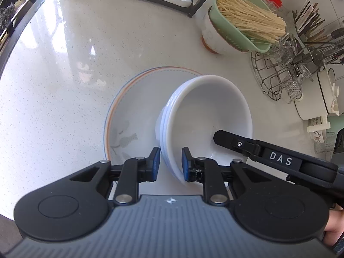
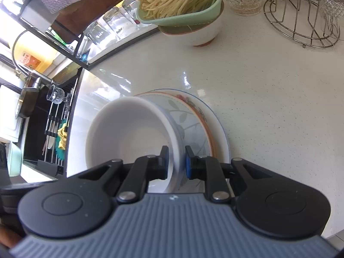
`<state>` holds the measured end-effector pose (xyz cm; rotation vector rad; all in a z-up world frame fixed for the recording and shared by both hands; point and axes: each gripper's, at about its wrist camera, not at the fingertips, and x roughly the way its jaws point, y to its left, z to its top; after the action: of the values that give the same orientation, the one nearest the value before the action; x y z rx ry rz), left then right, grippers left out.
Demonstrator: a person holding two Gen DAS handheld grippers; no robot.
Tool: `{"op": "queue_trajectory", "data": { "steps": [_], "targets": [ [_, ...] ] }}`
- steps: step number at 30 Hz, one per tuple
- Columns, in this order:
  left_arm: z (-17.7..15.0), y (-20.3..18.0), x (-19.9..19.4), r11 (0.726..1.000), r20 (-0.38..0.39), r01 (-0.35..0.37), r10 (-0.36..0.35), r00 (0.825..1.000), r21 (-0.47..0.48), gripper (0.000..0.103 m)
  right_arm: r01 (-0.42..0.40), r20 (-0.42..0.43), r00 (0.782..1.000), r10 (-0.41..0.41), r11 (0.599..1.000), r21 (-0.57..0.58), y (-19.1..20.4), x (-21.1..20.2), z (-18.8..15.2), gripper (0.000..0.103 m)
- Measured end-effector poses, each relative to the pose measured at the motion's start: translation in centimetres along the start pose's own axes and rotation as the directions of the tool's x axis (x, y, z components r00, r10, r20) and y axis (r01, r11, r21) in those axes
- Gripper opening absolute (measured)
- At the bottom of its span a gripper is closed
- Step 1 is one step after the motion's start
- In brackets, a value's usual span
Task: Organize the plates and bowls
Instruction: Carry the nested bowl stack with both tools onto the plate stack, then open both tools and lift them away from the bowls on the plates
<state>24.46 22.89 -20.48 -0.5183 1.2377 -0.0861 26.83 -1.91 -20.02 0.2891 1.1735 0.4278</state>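
The stack of white bowls (image 1: 206, 116) is being held from both sides, tilted over the rimmed plate (image 1: 129, 107) on the pale counter (image 1: 64, 53). In the left wrist view, the near rim of the stack is being pinched between the blue pads of the left gripper (image 1: 171, 163), one pad outside the wall and one inside. Just right of those jaws, a finger of the right gripper (image 1: 228, 139) is being reached into the bowl. In the right wrist view, the right gripper (image 2: 176, 161) is being clamped on the opposite wall, the patterned outer bowl (image 2: 189, 129) lying right of its jaws. Beyond both jaws, a green strainer of noodles (image 1: 240, 21) is being left on a bowl.
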Motion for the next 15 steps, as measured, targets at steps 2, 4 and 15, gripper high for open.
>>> {"op": "queue_trajectory", "data": {
  "steps": [2, 4, 15],
  "targets": [
    [0.0, 0.0, -0.1, 1.000, 0.000, -0.004, 0.004, 1.000, 0.005, 0.024, -0.002, 0.005, 1.000, 0.002, 1.000, 0.004, -0.1, -0.1, -0.2, 0.019],
    [0.1, 0.0, -0.2, 1.000, -0.001, -0.006, 0.006, 1.000, 0.006, 0.024, -0.008, 0.005, 1.000, 0.008, 1.000, 0.011, -0.3, -0.1, -0.3, 0.019],
    [0.2, -1.9, -3.7, 0.994, 0.080, -0.049, 0.041, 0.996, 0.102, 0.054, 0.038, 0.087, 0.995, -0.037, 0.999, -0.007, 0.0, -3.5, -0.1, 0.037]
  ]
}}
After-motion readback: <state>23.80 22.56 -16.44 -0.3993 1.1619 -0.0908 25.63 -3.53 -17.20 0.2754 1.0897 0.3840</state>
